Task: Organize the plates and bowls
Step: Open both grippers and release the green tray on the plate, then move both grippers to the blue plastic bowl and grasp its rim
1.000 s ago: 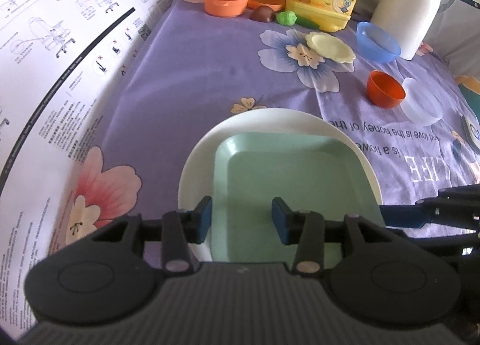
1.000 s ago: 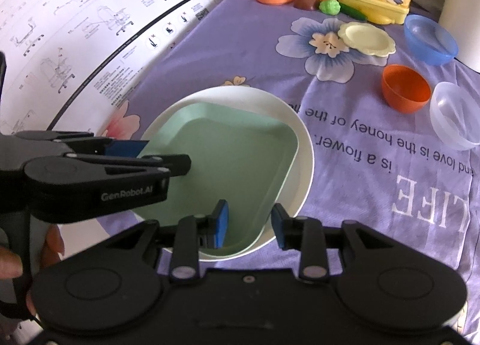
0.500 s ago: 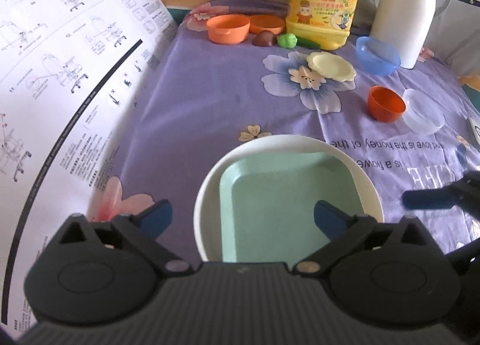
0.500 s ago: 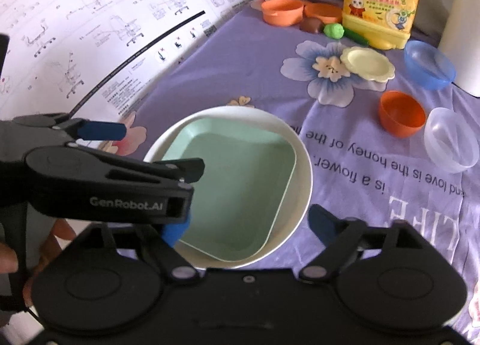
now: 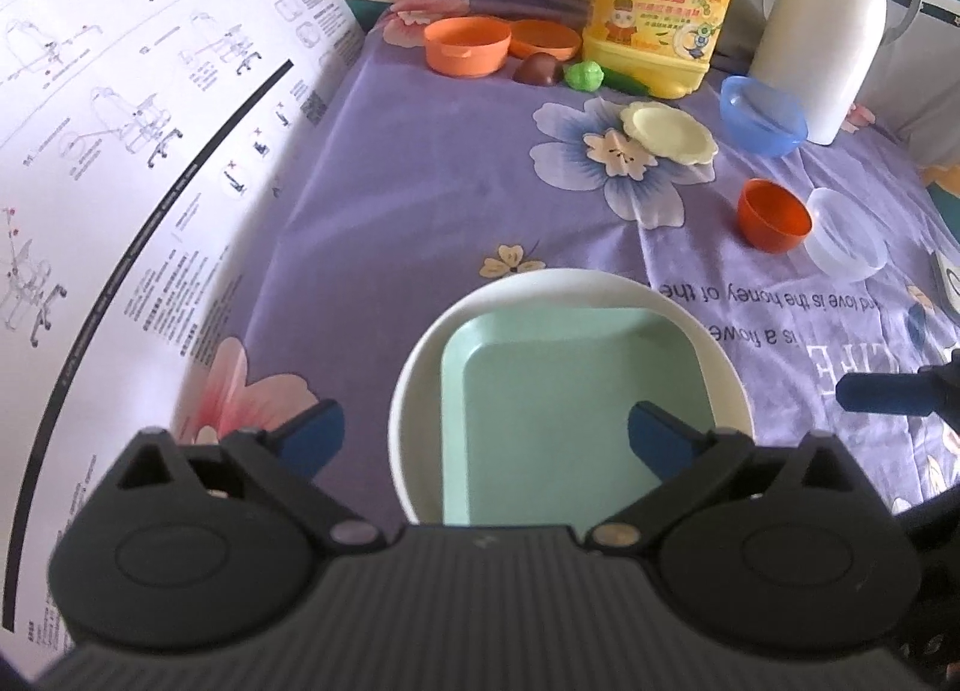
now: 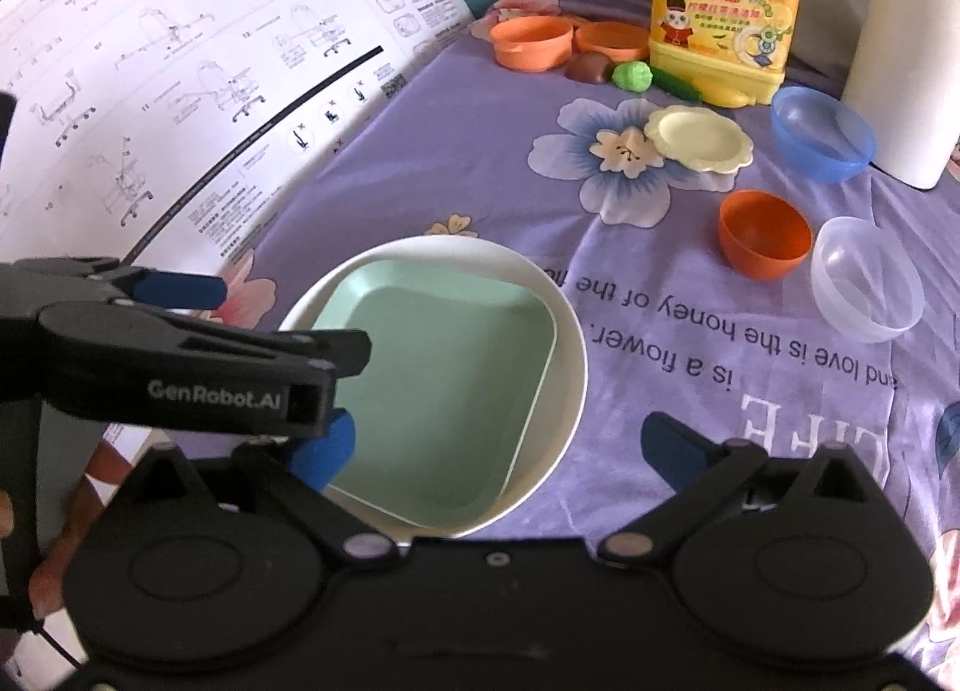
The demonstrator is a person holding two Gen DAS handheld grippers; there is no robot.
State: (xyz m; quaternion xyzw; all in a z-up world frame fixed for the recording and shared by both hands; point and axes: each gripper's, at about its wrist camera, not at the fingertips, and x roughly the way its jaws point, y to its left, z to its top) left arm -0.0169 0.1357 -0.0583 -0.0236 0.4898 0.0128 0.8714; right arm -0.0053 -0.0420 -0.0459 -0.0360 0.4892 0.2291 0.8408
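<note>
A mint-green square plate (image 5: 570,391) lies inside a white round plate (image 5: 420,391) on the purple flowered cloth. My left gripper (image 5: 483,430) hangs open above the stack's near left edge, its pads touching nothing. My right gripper (image 6: 495,442) is above the near right edge of the green plate (image 6: 444,379) and white plate (image 6: 570,343). Its jaws are opening, and the rim below them is not gripped. Farther back lie an orange bowl (image 5: 774,214), a clear bowl (image 5: 846,241), a blue bowl (image 5: 762,114) and a pale yellow scalloped plate (image 5: 669,134).
Two orange dishes (image 5: 468,45), small toy foods (image 5: 585,75), a yellow detergent jug (image 5: 666,0) and a white thermos (image 5: 822,30) line the far edge. A large printed instruction sheet (image 5: 120,150) covers the left side. A hand shows at the lower left of the right wrist view.
Both grippers opened wide: a second ago each was closed on the plates' near rim. Both pulled back slightly, leaving the green plate lying in the white one.
</note>
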